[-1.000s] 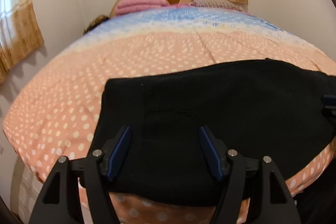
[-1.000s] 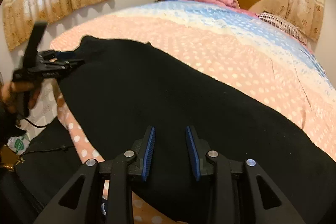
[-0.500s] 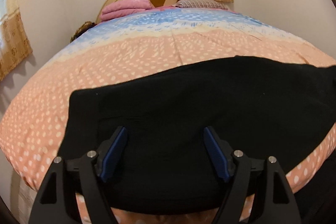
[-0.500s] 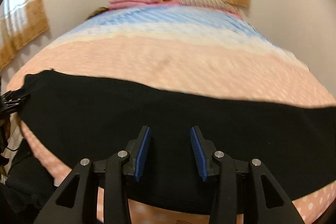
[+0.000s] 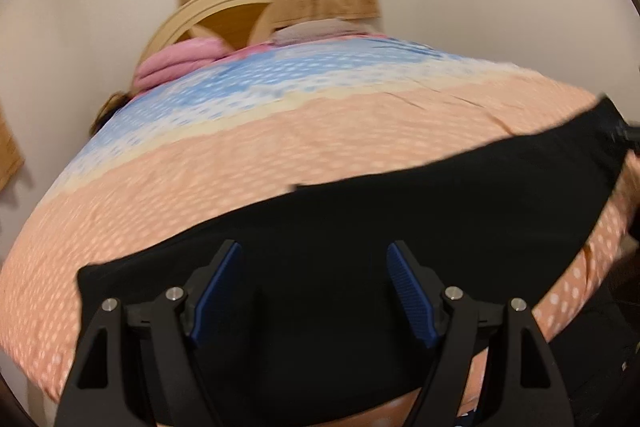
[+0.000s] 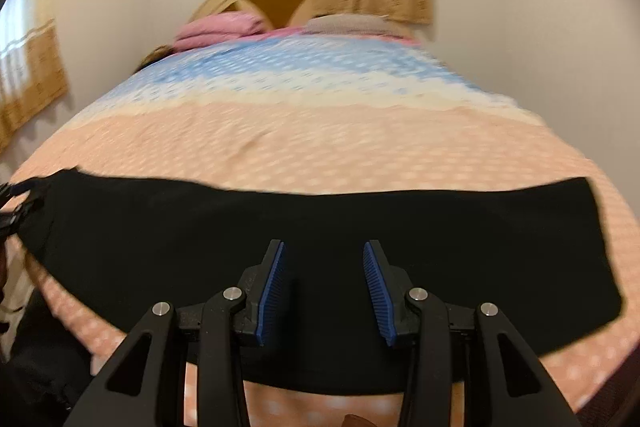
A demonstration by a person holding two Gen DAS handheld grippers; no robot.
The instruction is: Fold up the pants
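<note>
Hovering over black pants [image 5: 360, 227], left gripper [image 5: 314, 291] wide apart, empty; view has swung, pants now run toward bed's [image 5: 200, 195] right edge. Right view: right gripper [image 6: 324, 283] has widened, empty; pants span bed's near edge, flat, ready for fold.

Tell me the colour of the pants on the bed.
Plain black pants, with no pattern visible; the right wrist view shows them best.

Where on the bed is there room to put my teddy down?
The bare patch is the peach dotted sheet beyond the far edge of the black pants, running up through the blue stripe. It ends at the pink blanket and pillow by the headboard. The near edge is crowded: the pants cover it, with both hand-held grippers over them.
</note>
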